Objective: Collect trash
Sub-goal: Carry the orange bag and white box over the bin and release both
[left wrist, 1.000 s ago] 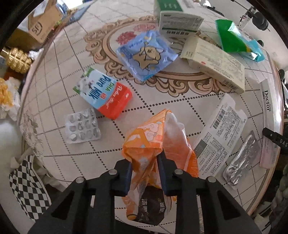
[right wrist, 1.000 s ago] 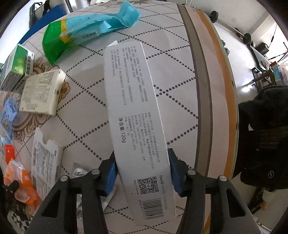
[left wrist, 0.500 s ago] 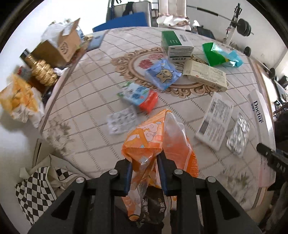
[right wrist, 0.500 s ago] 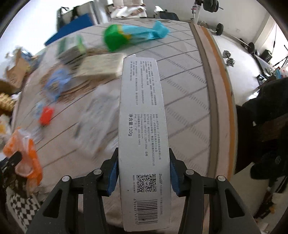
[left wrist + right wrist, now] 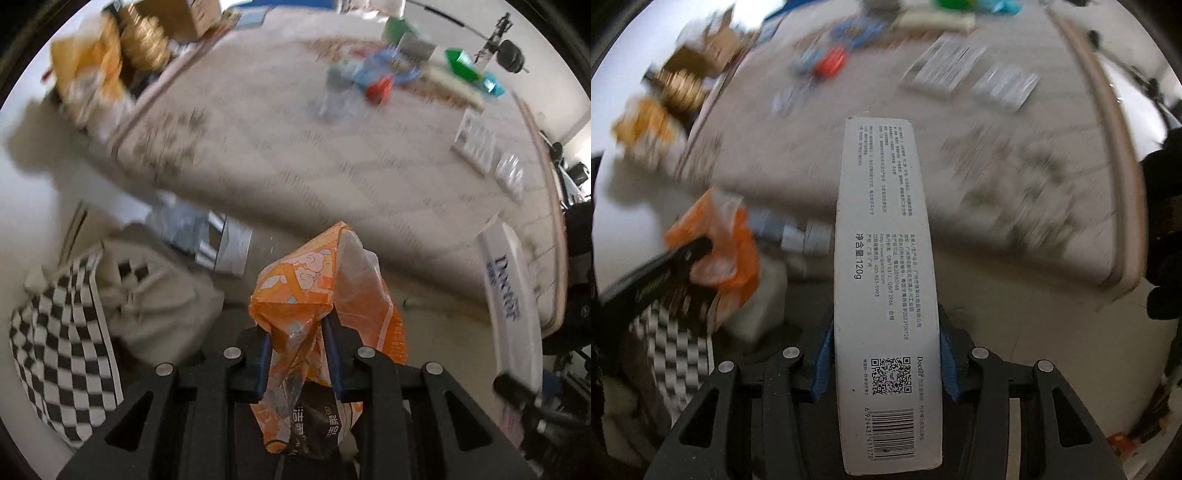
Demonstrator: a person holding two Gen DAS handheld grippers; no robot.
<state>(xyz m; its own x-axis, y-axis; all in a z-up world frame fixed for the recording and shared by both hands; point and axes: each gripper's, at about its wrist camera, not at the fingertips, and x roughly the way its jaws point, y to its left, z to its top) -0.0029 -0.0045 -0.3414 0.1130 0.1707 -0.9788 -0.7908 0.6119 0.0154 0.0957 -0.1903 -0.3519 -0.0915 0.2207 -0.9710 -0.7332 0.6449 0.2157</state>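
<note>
Both grippers have pulled back off the bench [image 5: 332,177] since a second ago and now hang over the floor near the checkered bag [image 5: 62,354]. My left gripper [image 5: 297,354] clenches the orange wrapper [image 5: 314,291], light, crinkly, slippery film, best pinched at its bunched neck. My right gripper [image 5: 884,363] grasps the toothpaste box [image 5: 884,258], light, stiff, crushable card, across its narrow sides.

Glossy plastic wrapper [image 5: 325,295], matt cardboard box [image 5: 886,280]
</note>
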